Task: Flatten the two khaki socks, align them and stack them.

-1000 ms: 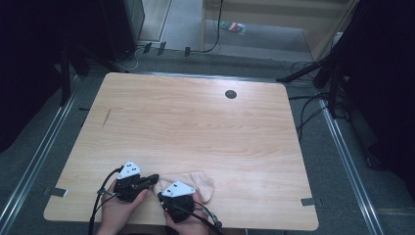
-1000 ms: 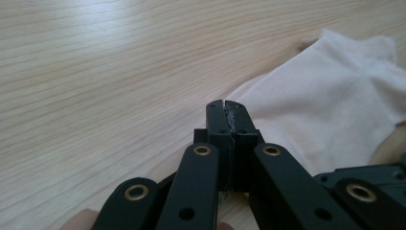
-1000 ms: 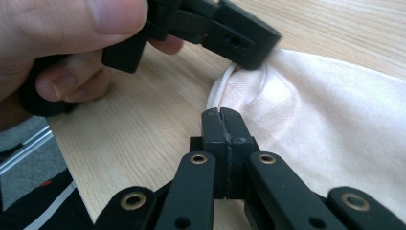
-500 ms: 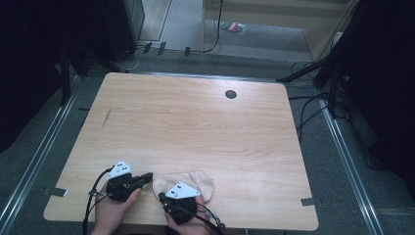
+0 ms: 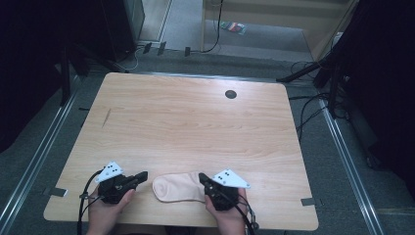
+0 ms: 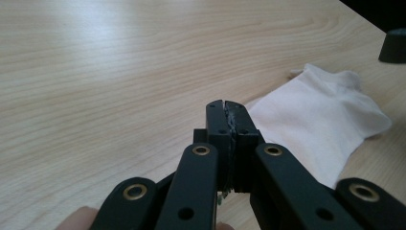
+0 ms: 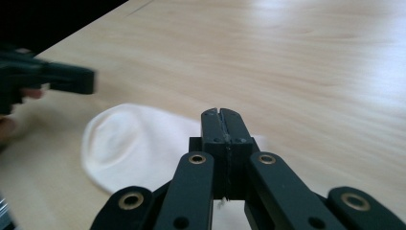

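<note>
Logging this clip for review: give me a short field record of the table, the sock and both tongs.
table: pale wood, dark round hole near far edge
sock: cream, flat at near edge, between the tongs
left tongs: shut, empty, tips just left of sock
right tongs: shut, empty, tips at sock's right end
grip: neither holds the sock

Black two-jaw tools (image 5: 143, 175), brass rivets, grey three-cornered plates, black cables.

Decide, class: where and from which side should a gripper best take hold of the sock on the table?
Probably the open cuff end of the sock, approached by the right gripper from its right: the sock lies flat, and the cuff's loose edge beside those shut jaws offers a pinchable fold.
</note>
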`<state>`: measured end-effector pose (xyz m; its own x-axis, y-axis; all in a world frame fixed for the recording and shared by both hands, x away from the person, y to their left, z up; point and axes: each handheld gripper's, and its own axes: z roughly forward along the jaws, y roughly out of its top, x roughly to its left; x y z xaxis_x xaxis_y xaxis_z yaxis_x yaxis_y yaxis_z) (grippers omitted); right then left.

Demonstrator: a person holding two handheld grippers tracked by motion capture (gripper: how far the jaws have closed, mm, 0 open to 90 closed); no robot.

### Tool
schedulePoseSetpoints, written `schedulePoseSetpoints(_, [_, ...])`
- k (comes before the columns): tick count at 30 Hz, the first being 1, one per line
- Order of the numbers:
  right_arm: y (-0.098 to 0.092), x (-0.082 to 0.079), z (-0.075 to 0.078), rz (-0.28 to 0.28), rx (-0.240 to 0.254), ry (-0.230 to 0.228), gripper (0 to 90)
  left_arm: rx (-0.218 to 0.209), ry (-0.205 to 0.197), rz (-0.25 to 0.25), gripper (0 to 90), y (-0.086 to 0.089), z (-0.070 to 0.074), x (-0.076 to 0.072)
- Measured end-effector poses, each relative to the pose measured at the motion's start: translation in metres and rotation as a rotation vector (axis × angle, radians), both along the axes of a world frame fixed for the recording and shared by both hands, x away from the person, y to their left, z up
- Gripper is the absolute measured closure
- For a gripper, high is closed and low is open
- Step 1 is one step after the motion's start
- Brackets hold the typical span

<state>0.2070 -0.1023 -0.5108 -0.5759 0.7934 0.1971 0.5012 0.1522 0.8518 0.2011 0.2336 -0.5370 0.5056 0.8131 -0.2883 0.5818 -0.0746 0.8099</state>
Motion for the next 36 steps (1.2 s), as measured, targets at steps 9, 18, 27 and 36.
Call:
schedulePoseSetpoints(9, [-0.045, 0.016, 0.005, -0.113, 0.006, -0.02, 88.8, -0.037, -0.05, 0.051, 79.5, 0.02, 0.0, 0.002])
schedulePoseSetpoints(18, [-0.07, 0.027, 0.007, -0.182, -0.019, -0.043, 43.6, -0.031, -0.123, 0.125, 50.9, 0.036, -0.004, 0.006])
schedulePoseSetpoints(27, [-0.094, 0.034, 0.011, -0.248, -0.011, -0.038, 14.4, -0.015, -0.151, 0.216, 30.9, 0.055, -0.001, 0.009])
schedulePoseSetpoints(36, [-0.123, 0.036, 0.011, -0.292, -0.011, -0.047, 12.6, 0.012, -0.135, 0.3, 16.7, 0.081, 0.002, 0.012])
